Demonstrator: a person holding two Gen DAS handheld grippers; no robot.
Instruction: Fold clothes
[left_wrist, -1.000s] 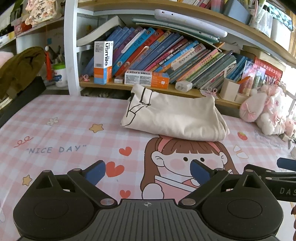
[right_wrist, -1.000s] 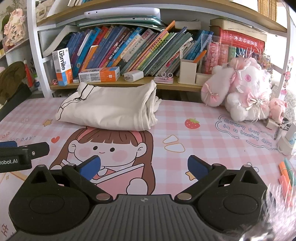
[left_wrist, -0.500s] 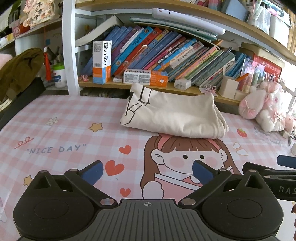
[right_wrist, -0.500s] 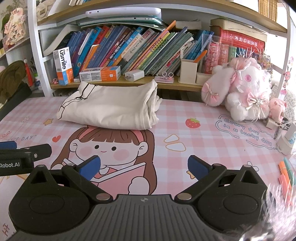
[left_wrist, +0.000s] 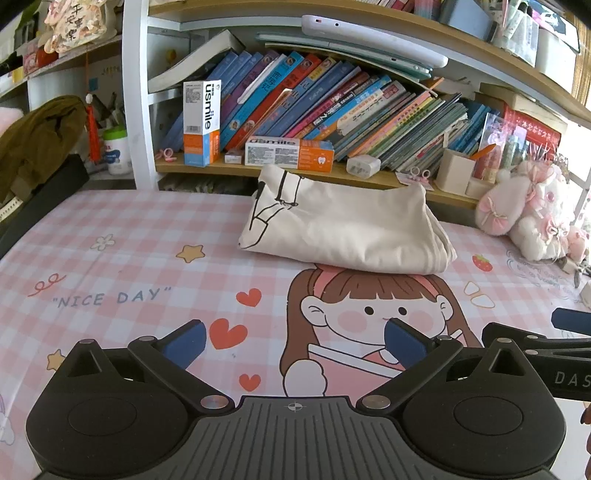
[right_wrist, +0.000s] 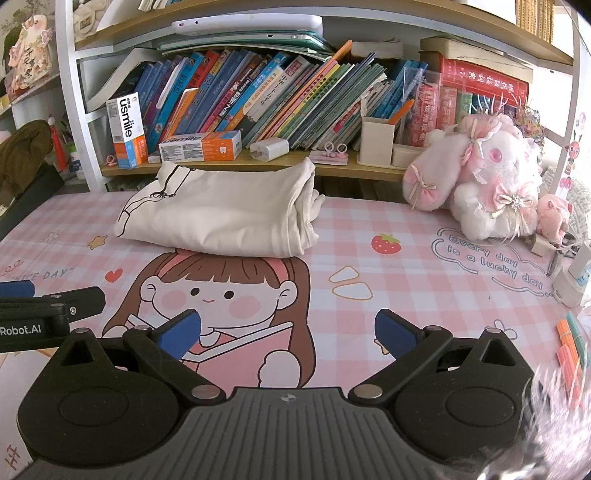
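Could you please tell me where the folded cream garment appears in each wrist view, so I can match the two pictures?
Left wrist: folded cream garment, centre, slightly right, above the mat's cartoon girl.
Right wrist: folded cream garment, left of centre.
Shared landmark: upright usmile box on the shelf behind.

The cream cotton garment with a black line drawing (left_wrist: 343, 225) (right_wrist: 221, 212) lies folded into a thick rectangle, flat at the worktop's far edge.

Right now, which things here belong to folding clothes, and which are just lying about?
Job:
cream garment, folded on the mat
left tool, open
right tool, open

Lying about:
plush rabbit
books
toothpaste box
olive cloth
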